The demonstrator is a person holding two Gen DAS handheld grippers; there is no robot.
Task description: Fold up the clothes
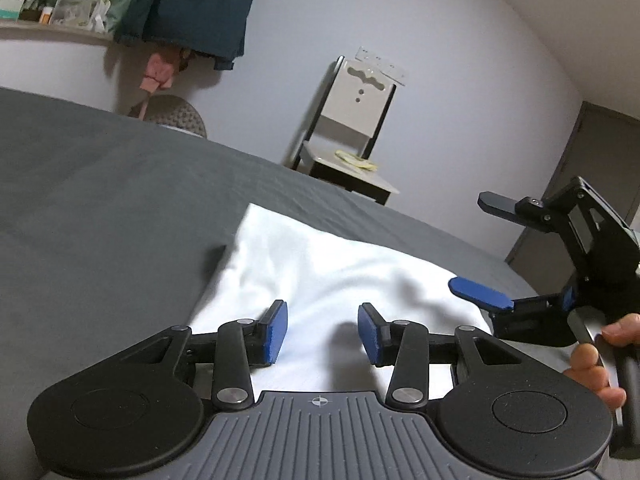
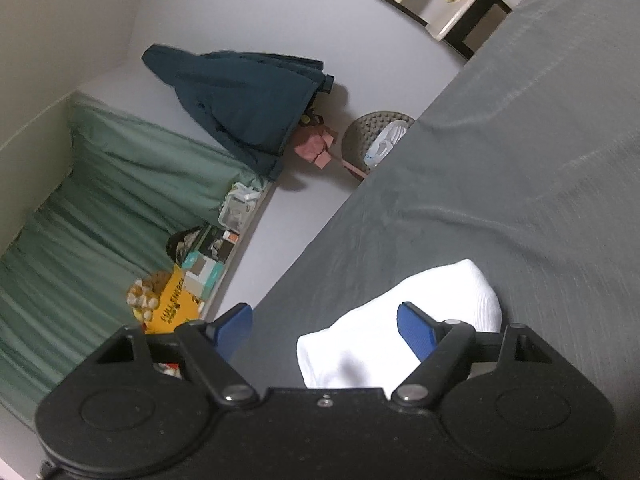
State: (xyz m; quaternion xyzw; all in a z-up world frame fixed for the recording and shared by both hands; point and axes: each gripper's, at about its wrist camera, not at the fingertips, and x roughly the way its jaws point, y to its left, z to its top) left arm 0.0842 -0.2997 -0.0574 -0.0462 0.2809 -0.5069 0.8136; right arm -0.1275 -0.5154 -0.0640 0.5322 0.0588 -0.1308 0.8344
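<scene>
A white folded garment lies on the grey bedsheet. My left gripper hovers over its near edge, open, with nothing between the blue pads. My right gripper comes in from the right, turned on its side and held by a person's hand. Its jaws stand wide apart, the lower blue pad just over the garment's right edge. In the right wrist view the right gripper is open, and the white garment lies under its right finger on the sheet.
A chair with a yellowish cloth on its seat stands past the bed. A dark teal jacket hangs by a cluttered shelf and green curtain. A round grey basket sits behind the bed edge. A door is at right.
</scene>
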